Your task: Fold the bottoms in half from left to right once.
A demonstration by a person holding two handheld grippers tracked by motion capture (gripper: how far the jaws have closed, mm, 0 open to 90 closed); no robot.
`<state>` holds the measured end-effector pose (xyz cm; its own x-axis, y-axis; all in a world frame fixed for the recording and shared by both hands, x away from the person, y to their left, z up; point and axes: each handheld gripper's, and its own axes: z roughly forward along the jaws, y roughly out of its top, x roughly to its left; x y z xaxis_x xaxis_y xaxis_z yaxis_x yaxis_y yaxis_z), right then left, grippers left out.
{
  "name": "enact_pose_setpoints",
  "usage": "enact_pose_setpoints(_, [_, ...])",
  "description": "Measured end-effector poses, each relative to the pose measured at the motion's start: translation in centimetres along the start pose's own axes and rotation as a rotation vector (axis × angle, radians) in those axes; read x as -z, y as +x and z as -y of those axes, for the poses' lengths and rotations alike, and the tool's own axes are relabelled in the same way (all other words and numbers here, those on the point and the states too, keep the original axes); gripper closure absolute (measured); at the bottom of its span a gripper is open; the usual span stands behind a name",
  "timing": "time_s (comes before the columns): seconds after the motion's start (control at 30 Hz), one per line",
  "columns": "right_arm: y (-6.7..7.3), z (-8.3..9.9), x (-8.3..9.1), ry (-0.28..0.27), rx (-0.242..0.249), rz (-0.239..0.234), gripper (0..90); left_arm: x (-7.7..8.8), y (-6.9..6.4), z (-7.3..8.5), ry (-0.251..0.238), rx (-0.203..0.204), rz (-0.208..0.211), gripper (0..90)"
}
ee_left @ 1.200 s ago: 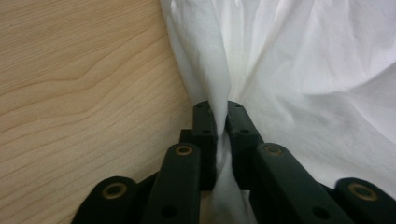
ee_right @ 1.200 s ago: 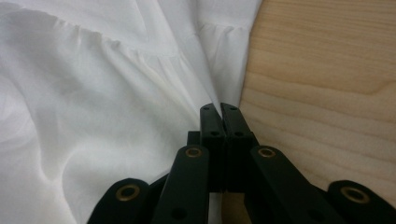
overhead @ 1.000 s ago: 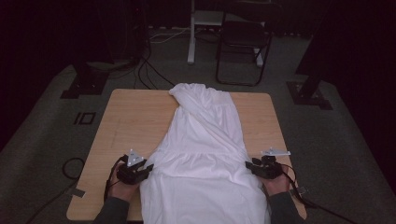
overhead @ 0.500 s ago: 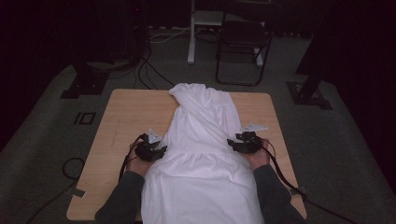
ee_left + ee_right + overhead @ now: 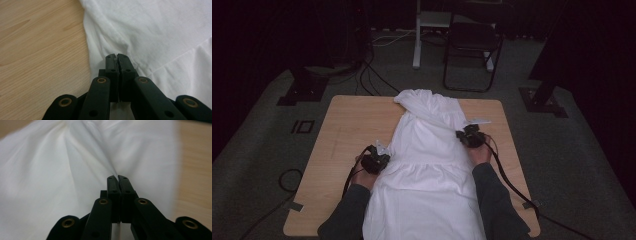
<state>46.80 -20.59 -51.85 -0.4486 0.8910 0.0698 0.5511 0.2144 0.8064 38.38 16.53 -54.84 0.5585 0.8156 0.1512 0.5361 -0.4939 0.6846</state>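
Standing on the dark carpet beyond the far edge of the wooden table (image 5: 347, 130) are a black folding chair (image 5: 472, 45) and a white stand leg (image 5: 417, 35), with black cables (image 5: 372, 75) trailing on the floor near the far left corner; none of it reaches the tabletop, and nothing lies between the grippers and the cloth. At the garment's left side, toward the near left part of the table, the left gripper (image 5: 376, 159) has its jaws pressed together with a thin fold of the white garment (image 5: 427, 165) pinched between the tips, clear in the left gripper view (image 5: 117, 56), where the fabric's edge meets bare wood. At the garment's right side, farther up the table and near the right edge, the right gripper (image 5: 469, 136) is likewise clenched on the cloth, a ridge of fabric rising straight from its closed tips (image 5: 117, 178). The garment lies lengthwise down the table's middle, bunched and narrow at the far edge, widening toward the near edge where it hangs over, with a seam running across it between the two grippers.
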Motion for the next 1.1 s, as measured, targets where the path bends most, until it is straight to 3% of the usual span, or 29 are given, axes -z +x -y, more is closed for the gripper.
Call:
enact_pose_setpoints(0.1, [-1.9, 0.3, 0.8, -0.020, -0.035, 0.089, 89.2, 0.1, 0.1, 0.1, -0.003, 0.007, 0.003, 88.3])
enact_pose_setpoints(0.17, [-2.8, 0.9, 0.4, 0.002, -0.074, 0.083, 88.8, 0.1, 0.0, 0.3, -0.011, 0.006, -0.003, 88.4])
enact_pose_setpoints(0.3, [-2.7, 2.4, -1.2, 0.068, -0.032, 0.069, 88.5, 0.2, 0.0, 0.6, -0.021, 0.003, -0.007, 88.4])
enact_pose_setpoints(0.37, [-2.7, 3.1, -1.7, 0.086, -0.040, 0.066, 88.4, 0.3, 0.0, 0.8, -0.022, -0.001, -0.008, 88.4])
enact_pose_setpoints(0.47, [-2.8, 3.5, -1.7, 0.084, -0.058, 0.063, 88.4, 0.6, -0.1, 1.1, -0.026, -0.001, -0.013, 88.6])
enact_pose_setpoints(0.57, [-2.3, 3.6, -1.4, 0.101, -0.033, 0.072, 88.5, 1.0, -0.3, 1.7, -0.033, 0.005, -0.009, 88.9])
enact_pose_setpoints(0.7, [-1.8, 4.7, -0.2, 0.094, -0.048, 0.044, 88.6, 2.2, -0.7, 3.0, -0.040, 0.031, 0.015, 89.2])
enact_pose_setpoints(0.83, [-1.3, 6.3, 1.5, 0.085, -0.064, 0.005, 88.6, 4.1, -2.1, 4.5, -0.021, 0.020, 0.045, 89.2])
enact_pose_setpoints(1.1, [0.5, 10.1, 6.1, 0.099, -0.041, -0.061, 88.3, 7.6, -5.2, 7.3, 0.011, 0.002, 0.101, 89.1])
